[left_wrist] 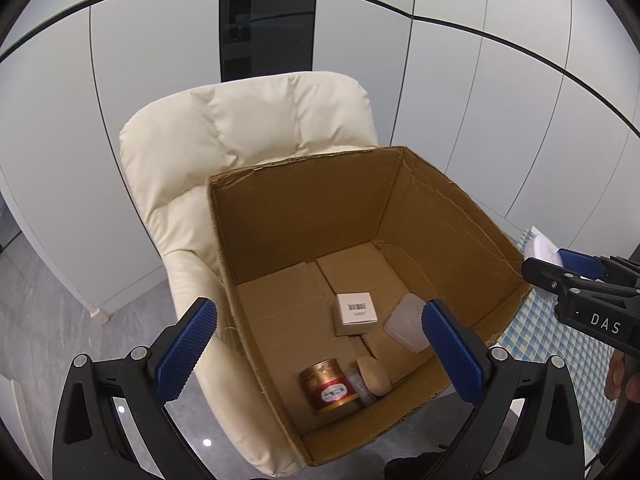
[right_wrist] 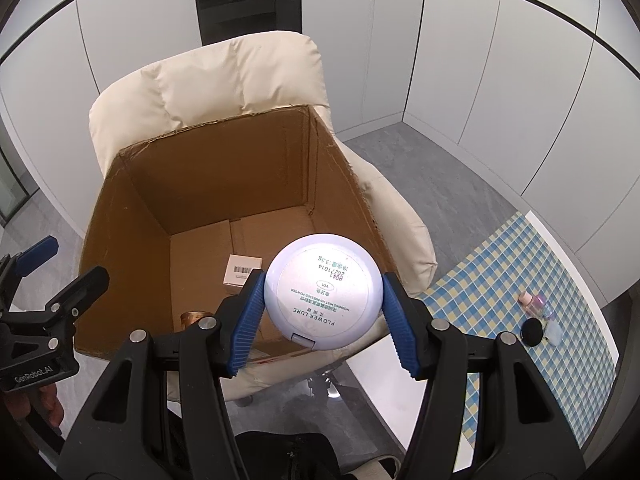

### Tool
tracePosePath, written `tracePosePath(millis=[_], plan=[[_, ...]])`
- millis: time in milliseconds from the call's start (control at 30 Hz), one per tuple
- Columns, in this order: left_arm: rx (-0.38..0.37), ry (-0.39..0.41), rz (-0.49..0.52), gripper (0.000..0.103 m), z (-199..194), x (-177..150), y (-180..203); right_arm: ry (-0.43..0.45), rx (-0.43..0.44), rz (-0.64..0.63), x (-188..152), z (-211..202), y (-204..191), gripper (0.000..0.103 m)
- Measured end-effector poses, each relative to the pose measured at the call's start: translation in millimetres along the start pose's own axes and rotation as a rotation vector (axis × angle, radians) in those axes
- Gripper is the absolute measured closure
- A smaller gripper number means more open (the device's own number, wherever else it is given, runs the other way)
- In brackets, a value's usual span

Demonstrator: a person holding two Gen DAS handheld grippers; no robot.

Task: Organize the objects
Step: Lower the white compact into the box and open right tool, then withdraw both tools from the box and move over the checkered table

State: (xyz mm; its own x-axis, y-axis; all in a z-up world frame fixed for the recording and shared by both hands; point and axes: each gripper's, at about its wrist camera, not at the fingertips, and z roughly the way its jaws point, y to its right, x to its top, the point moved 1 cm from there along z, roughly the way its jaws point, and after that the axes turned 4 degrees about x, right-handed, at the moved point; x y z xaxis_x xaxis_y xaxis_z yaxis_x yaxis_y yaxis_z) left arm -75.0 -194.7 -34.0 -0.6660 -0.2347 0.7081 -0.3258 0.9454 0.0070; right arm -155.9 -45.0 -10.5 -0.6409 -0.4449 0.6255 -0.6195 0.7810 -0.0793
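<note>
Here, at the left, the left tool (left_wrist: 320,354) hangs with its blue ribbed pads spread wide and nothing between them, aimed down into an open brown cardboard box (left_wrist: 460,216) that sits on a cream padded chair (left_wrist: 240,128). On the box floor lie a red and gold tin (left_wrist: 330,386), a tan oval bar (left_wrist: 374,376), a small white carton with a barcode (left_wrist: 356,309) and a pale translucent plastic case (left_wrist: 406,322). Moving right, the right tool (right_wrist: 324,300) grips a round white powder compact (right_wrist: 324,290) by its edges, printed face toward the camera, held over the box's near right corner; the box opening lies ahead and to the left of it, so this hand is the nearer for a drop. Farther right, a blue and yellow checked bench (right_wrist: 500,280) carries a small pink bottle (right_wrist: 534,304), a black round puff (right_wrist: 532,332) and a pale blue piece too small to identify. The compact hides the box floor beneath it.
</note>
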Motion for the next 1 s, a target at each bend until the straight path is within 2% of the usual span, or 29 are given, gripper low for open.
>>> tracePosePath(millis=[67,167,233,300,467,533,1000], plan=[[0.003,-0.001,-0.004,0.001,0.1,0.0,-2.3,0.012,0.008,-0.004,2.0,-1.0,-3.1,0.041],[0.006,-0.003,-0.009,0.001,1.0,0.3,-4.7,0.027,0.008,-0.006,3.5,-2.5,-6.4,0.026],[0.007,-0.002,-0.01,0.001,1.4,0.3,-5.0,0.031,0.012,-0.006,3.9,-3.3,-7.4,0.025],[0.006,-0.003,-0.009,0.001,2.0,0.0,-4.6,0.033,0.01,-0.003,4.4,-3.2,-7.5,0.017],[0.007,-0.005,-0.005,0.001,2.7,-0.3,-3.1,0.036,0.004,0.022,6.2,-2.8,-3.6,0.011],[0.007,-0.005,-0.006,0.001,2.6,-0.4,-3.1,0.038,-0.002,0.035,6.6,-3.1,-1.3,0.002],[-0.001,-0.008,-0.008,0.001,6.7,4.2,6.4,0.036,-0.015,0.042,2.0,-7.4,11.0,0.0]])
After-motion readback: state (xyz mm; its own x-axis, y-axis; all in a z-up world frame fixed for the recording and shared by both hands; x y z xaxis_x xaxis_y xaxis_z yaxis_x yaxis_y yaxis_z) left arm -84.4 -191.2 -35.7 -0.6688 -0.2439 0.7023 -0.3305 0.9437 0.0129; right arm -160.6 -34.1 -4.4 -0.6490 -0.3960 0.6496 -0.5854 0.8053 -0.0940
